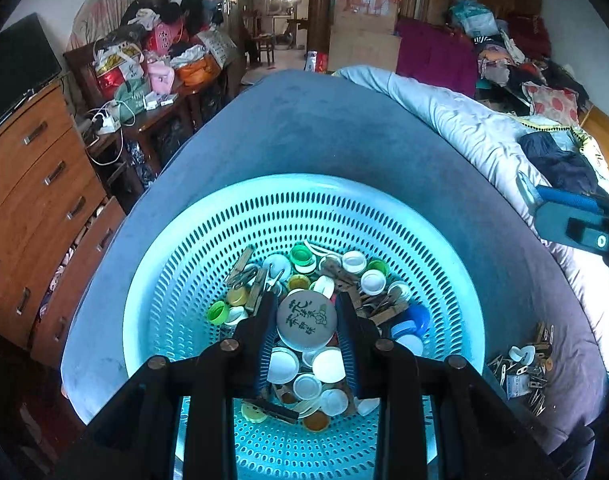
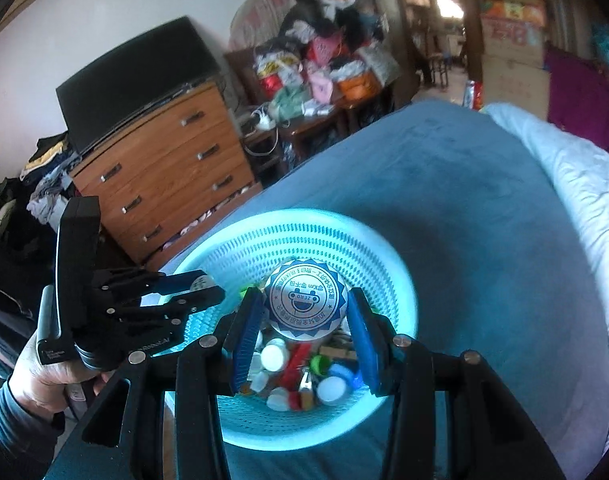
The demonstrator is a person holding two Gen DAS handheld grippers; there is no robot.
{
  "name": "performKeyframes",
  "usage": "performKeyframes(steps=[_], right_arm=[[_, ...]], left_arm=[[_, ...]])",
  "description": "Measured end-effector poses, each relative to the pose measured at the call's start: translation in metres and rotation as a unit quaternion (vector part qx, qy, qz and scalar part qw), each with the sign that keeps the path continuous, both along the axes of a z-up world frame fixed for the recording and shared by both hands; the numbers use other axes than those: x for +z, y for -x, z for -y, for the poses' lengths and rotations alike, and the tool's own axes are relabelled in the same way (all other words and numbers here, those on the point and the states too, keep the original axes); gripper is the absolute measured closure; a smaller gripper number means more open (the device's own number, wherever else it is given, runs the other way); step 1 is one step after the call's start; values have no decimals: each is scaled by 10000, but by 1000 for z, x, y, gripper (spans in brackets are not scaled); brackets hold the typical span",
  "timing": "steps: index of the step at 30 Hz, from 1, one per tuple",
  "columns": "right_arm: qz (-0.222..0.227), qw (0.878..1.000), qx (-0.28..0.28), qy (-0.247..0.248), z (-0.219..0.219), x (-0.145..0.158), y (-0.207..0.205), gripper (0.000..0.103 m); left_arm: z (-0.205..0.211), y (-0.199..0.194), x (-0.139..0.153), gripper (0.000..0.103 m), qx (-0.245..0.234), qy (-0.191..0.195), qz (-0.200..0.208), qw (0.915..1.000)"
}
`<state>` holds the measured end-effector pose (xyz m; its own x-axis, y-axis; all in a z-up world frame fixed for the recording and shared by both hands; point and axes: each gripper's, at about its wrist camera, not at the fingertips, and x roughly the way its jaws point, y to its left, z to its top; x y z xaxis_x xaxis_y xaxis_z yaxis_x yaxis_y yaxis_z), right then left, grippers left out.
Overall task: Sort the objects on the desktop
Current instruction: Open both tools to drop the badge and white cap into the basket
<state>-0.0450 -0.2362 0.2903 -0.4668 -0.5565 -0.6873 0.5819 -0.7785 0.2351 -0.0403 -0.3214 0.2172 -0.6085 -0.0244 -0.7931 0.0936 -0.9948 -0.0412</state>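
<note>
Both grippers were already loaded over the blue basket (image 1: pixel 144 312): the left gripper (image 1: pixel 306 322) pinched a beige printed cap (image 1: pixel 306 321) across its rim, and the right gripper (image 2: pixel 304 314) clamped a blue-stamped lid (image 2: pixel 305 305) the same way. Both looked light, stiff and slick, so edge grips seemed right.

My left gripper (image 1: pixel 307 322): black linkage arms, brass-coloured round pivot screws, blue ribbed pads on the fingers (image 1: pixel 267 336). My right gripper (image 2: pixel 304 320): same black frame, silver pivot screws, blue pads. My left hand (image 2: pixel 52 376): grey ribbed sleeve cuff, possibly knit; handle lettering too blurred to read.
</note>
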Motion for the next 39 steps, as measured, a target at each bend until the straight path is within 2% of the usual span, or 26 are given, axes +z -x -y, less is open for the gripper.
performKeyframes(steps=[14, 39], right_arm=[[96, 9997, 148, -195, 37, -9, 9, 61], [181, 9996, 105, -210, 38, -19, 14, 61]], left_arm=[[12, 0, -12, 73, 7, -96, 116, 9999], [18, 8, -21, 73, 54, -84, 132, 9999]])
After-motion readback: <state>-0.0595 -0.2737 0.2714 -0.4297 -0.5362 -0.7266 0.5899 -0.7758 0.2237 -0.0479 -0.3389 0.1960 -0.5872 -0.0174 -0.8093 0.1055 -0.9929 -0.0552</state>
